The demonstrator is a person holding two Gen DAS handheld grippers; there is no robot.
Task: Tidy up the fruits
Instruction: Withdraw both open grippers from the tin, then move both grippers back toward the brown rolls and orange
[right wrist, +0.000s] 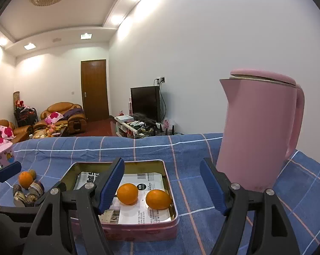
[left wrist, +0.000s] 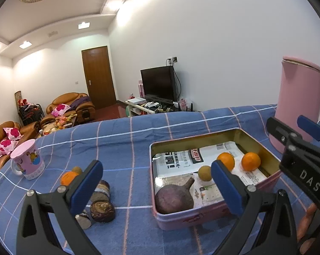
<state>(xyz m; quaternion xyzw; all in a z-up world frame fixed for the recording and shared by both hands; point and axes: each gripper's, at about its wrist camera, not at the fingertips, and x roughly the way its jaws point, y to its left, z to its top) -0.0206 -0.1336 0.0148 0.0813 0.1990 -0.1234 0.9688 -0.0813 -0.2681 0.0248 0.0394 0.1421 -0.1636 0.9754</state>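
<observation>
Both claws were what we saw closest to the lenses: left claw (left wrist: 155, 182) gaped wide with nothing in it, right claw (right wrist: 162, 183) likewise apart and unloaded over the tin (left wrist: 215, 214). Tin held two oranges (right wrist: 127, 193), a small brown fruit (left wrist: 204, 172) and a purple root (left wrist: 174, 198). Loose orange (left wrist: 68, 178) sat on the table (left wrist: 126, 140) beyond the left finger, by the mug (left wrist: 28, 161); we judged the left claw nearer.
</observation>
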